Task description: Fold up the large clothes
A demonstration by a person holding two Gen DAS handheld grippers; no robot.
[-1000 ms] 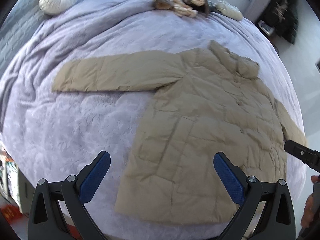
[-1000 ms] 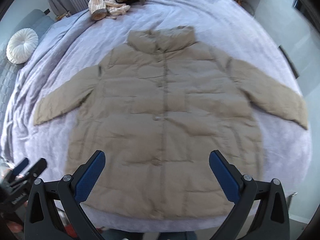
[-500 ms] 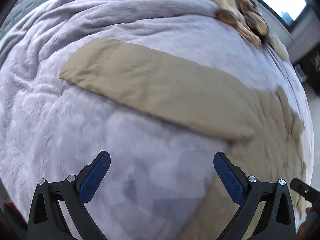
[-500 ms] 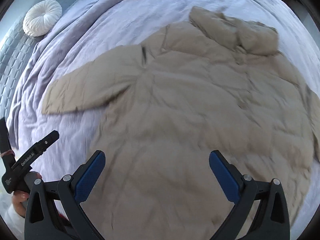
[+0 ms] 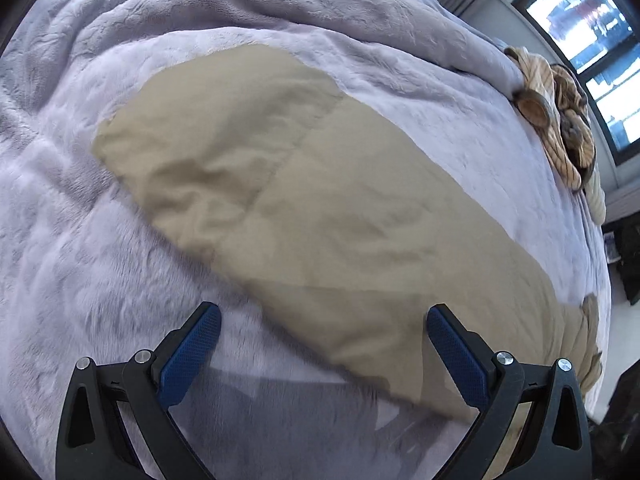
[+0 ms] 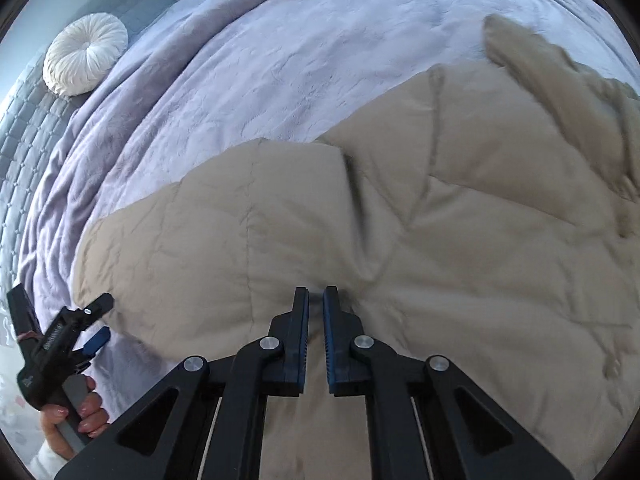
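Observation:
A beige padded jacket (image 6: 440, 240) lies spread flat on the lilac blanket (image 6: 260, 72). My right gripper (image 6: 316, 292) is shut, its tips pressed into the jacket where the sleeve joins the body, and the fabric puckers beside them. The sleeve (image 5: 320, 200) runs across the left wrist view, cuff at the upper left. My left gripper (image 5: 320, 320) hangs open just above the sleeve's near edge, with nothing between its blue pads (image 5: 192, 344). In the right wrist view, the left gripper (image 6: 105, 319) sits by the cuff end, held by a hand (image 6: 86, 412).
A round white cushion (image 6: 84, 54) rests against the grey headboard at the far left. A pile of striped brown clothes (image 5: 560, 120) lies at the bed's far edge, below a window (image 5: 592, 40). Bare blanket (image 5: 80, 280) surrounds the sleeve.
Both grippers have dropped closer to the jacket and shifted toward its left sleeve. The right gripper's jaws went from wide open to shut. The left gripper stayed open.

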